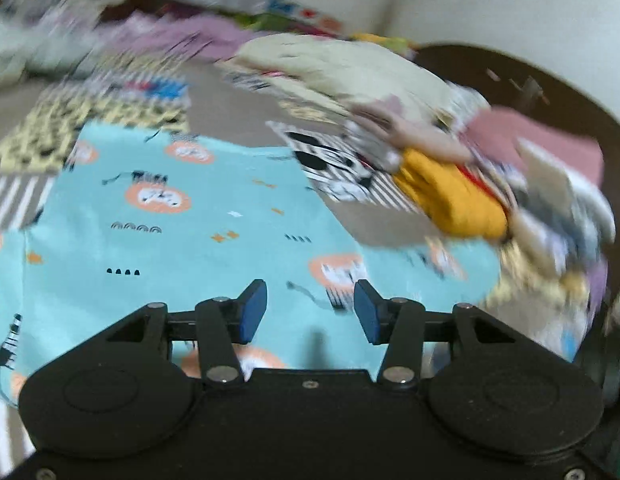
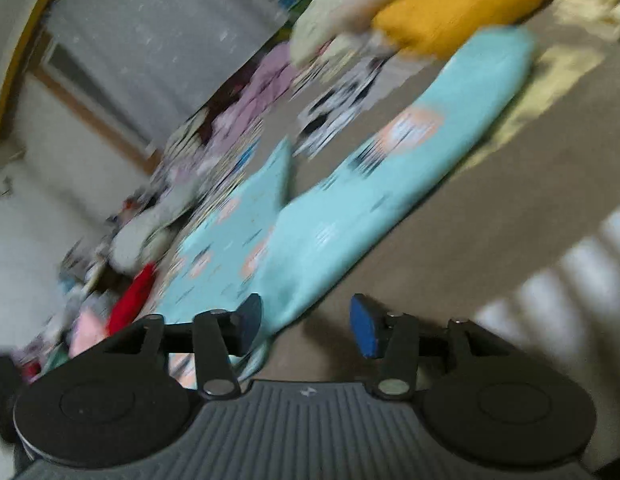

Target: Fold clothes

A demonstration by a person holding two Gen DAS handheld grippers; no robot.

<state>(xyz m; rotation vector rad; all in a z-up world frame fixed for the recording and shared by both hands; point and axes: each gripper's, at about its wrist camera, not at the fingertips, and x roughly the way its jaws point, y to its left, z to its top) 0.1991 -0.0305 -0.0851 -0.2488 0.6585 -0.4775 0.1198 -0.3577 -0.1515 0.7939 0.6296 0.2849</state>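
The blue garment (image 1: 198,220) is spread mid-frame; both grippers, left (image 1: 310,310) and right (image 2: 306,326), are held with fingers apart, empty. An edge should be pinched squarely, avoiding the pile (image 1: 449,196) at upper right

Home bedrm, clothes pile (image 1: 449,128), bedding (image 1: 230,108), curtain (image 2: 150,40)

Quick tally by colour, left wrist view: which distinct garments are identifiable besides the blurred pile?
Turquoise printed garment: 1
Mustard-yellow garment: 1
Black-and-white striped garment: 1
Cream garment: 1
Dusty-pink garment: 1
Total: 5; the rest is too blurred to count.
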